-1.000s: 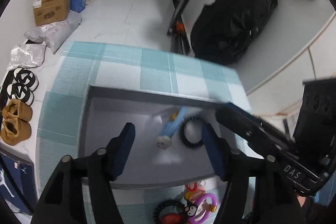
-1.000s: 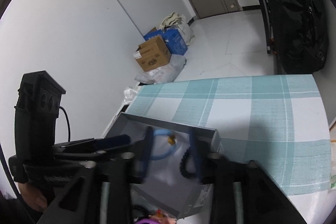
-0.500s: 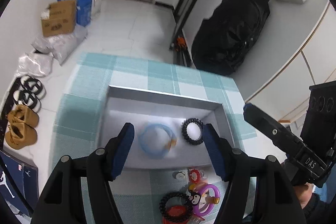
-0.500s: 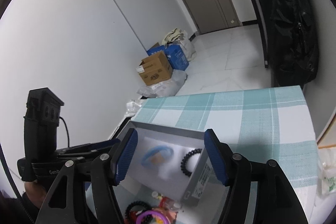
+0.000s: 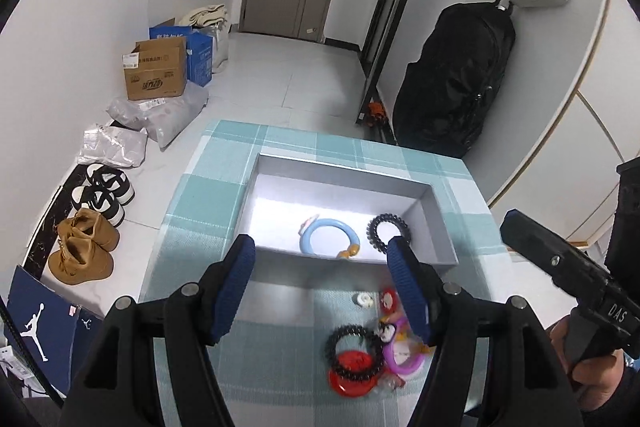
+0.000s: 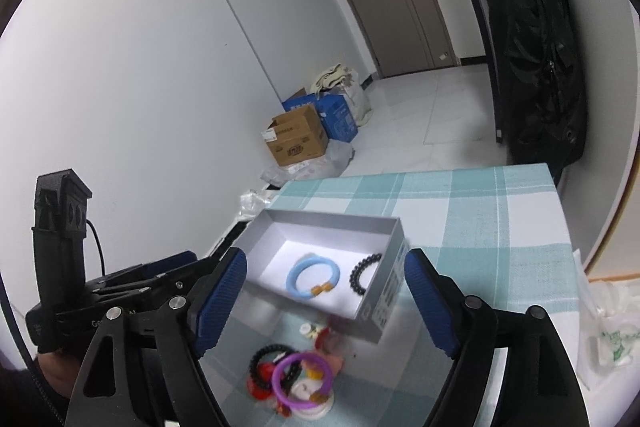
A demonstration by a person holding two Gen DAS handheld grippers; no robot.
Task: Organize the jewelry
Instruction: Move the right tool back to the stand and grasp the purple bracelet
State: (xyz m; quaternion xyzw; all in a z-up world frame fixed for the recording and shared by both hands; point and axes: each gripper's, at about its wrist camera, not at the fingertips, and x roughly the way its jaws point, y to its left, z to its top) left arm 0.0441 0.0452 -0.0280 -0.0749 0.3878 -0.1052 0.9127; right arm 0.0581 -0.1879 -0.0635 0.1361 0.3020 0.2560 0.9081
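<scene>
On the floor at far left a pair of tan boots (image 5: 82,251) sits beside black-and-white sneakers (image 5: 103,191), with a cardboard box (image 5: 156,71) further back against the wall. Next comes the table under its teal checked cloth (image 5: 192,227), where the grey box (image 5: 280,269) lies open; inside it a light blue bracelet (image 5: 329,238) rests near the front wall, and just to its right a black coil band (image 5: 387,229) lies apart from it. Above the cloth hangs the left gripper (image 5: 325,293), released, jaws spread wide and holding nothing. In front of the box a small heap of jewelry (image 5: 370,347) lies on the cloth: a black coil ring, a red piece, a purple bangle (image 6: 302,381). Farthest right, the right gripper (image 6: 324,307) hangs spread wide as well, empty, with a black bag (image 5: 452,83) leaning against the wall behind.
</scene>
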